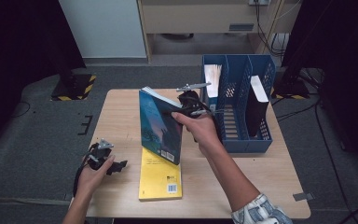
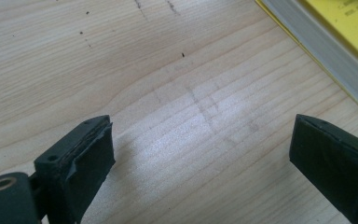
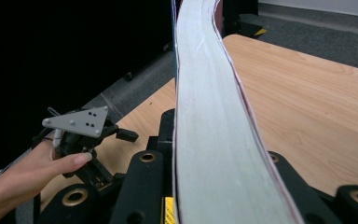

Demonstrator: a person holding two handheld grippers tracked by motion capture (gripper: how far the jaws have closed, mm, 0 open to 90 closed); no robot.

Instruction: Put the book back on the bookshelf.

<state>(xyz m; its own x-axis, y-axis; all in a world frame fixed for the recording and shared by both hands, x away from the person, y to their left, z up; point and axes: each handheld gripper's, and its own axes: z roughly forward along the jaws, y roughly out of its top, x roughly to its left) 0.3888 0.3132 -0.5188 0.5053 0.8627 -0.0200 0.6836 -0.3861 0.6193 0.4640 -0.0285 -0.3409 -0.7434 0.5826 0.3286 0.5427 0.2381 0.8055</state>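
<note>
High view has my right gripper (image 1: 189,105) clamped on the blue book (image 1: 160,126), so I'd keep it upright heading for the blue file rack (image 1: 242,140), left gripper (image 1: 103,158) idling with jaws apart.

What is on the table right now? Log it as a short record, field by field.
surface: wooden table
left gripper: open, low over bare wood near the table's left edge, holding nothing
right gripper: shut on the blue book
blue book: held upright, lifted above the table, page edges facing the right gripper's camera
yellow book: lying flat on the table, barcode side up, below the blue book
blue file rack: at the table's right, holding a white item and a dark book in separate slots
</note>
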